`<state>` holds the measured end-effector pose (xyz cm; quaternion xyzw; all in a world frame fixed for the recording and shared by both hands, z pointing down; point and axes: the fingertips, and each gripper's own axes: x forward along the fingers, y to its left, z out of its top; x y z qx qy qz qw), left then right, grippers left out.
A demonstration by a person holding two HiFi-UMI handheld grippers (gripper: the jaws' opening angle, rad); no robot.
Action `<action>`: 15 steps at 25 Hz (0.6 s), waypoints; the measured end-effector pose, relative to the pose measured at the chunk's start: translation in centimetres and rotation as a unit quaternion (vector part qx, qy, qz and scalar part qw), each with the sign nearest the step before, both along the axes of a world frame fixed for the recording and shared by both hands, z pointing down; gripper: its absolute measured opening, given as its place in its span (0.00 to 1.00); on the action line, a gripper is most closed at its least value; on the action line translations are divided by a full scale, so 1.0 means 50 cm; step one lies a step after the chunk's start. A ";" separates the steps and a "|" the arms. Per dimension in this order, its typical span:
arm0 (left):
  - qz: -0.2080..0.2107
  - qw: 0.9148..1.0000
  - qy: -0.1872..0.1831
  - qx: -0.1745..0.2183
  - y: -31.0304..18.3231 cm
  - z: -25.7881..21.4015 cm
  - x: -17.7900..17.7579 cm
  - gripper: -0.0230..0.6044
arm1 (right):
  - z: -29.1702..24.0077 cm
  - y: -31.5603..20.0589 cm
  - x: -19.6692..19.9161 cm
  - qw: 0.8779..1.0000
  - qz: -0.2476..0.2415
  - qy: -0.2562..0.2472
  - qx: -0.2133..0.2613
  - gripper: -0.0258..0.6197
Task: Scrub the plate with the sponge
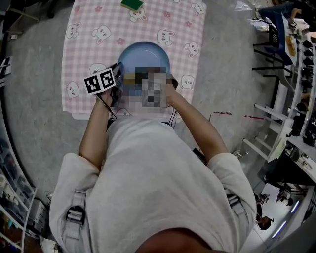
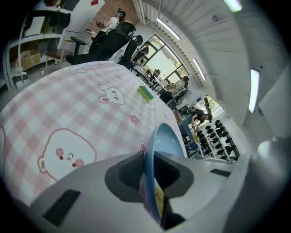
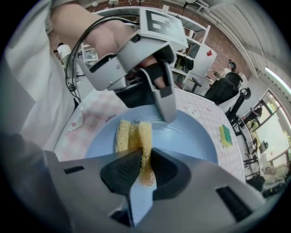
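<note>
Jaws of right gripper [image 3: 143, 166] pinched shut on yellow sponge [image 3: 134, 134]. It lies against inside of blue plate [image 3: 191, 141]. Near rim of plate clamped by left gripper [image 2: 149, 159], one jaw inside, one outside. Plate sits over pink checked cloth [image 1: 84, 59] with bunny prints, toward its front edge. Green-and-yellow second sponge [image 1: 132, 4] at cloth's far edge, well apart. Grey floor [image 1: 237, 74] around.

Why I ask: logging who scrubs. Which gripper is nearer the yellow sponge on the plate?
Right. The right gripper is shut on the yellow sponge; the left gripper clamps the rim of the blue plate, just beside the sponge.
</note>
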<state>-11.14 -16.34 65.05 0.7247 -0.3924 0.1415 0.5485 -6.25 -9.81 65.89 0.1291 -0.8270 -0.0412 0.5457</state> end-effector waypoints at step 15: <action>0.005 1.000 0.000 -0.008 0.009 0.009 -0.011 0.13 | 0.049 0.097 0.128 0.989 -0.116 0.087 -0.020 0.13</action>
